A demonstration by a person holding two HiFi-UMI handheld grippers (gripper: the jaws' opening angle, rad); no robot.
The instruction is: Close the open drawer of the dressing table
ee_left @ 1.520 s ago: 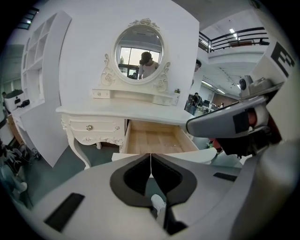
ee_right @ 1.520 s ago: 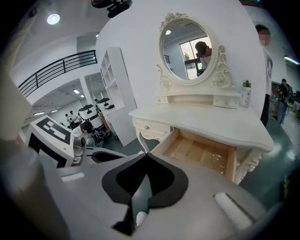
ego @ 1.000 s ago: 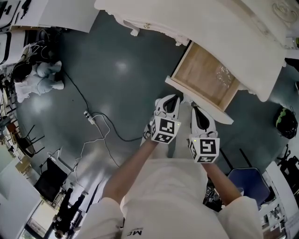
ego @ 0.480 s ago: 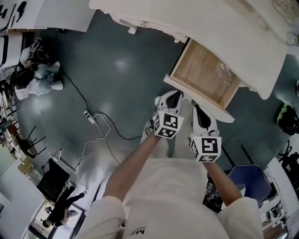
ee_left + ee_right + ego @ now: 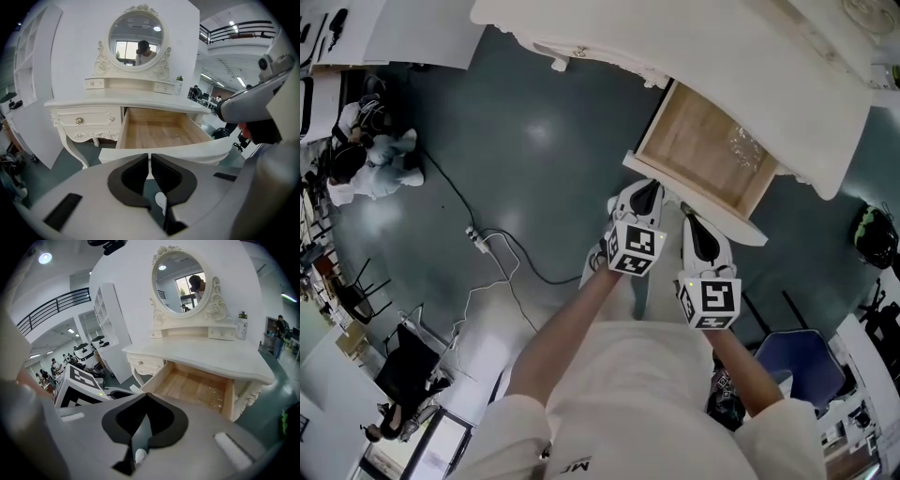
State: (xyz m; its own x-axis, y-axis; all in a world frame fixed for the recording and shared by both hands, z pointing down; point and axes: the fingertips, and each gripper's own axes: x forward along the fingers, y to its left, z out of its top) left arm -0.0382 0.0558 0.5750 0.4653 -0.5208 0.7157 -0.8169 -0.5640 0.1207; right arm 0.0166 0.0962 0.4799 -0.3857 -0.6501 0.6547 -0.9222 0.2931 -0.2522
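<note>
The white dressing table (image 5: 712, 56) fills the top of the head view, and its middle drawer (image 5: 705, 148) is pulled out, showing a bare wooden bottom. The drawer's white front (image 5: 694, 200) faces me. My left gripper (image 5: 648, 191) is shut and empty, its tips right at the left part of that front. To its right, my right gripper (image 5: 690, 215) is also shut and empty, just below the front. In the left gripper view the drawer front (image 5: 168, 151) lies straight across, just past the jaws. The right gripper view shows the open drawer (image 5: 192, 387) beyond the shut jaws.
A round mirror (image 5: 136, 40) and small upper drawers stand on the table, with a bottle (image 5: 241, 324) at the right end. A cable with a power strip (image 5: 480, 237) runs over the grey floor at left. A blue seat (image 5: 789, 361) sits at lower right.
Both grippers have crept a little forward towards the drawer front, the left one more. The drawer stands open about as far as before.
</note>
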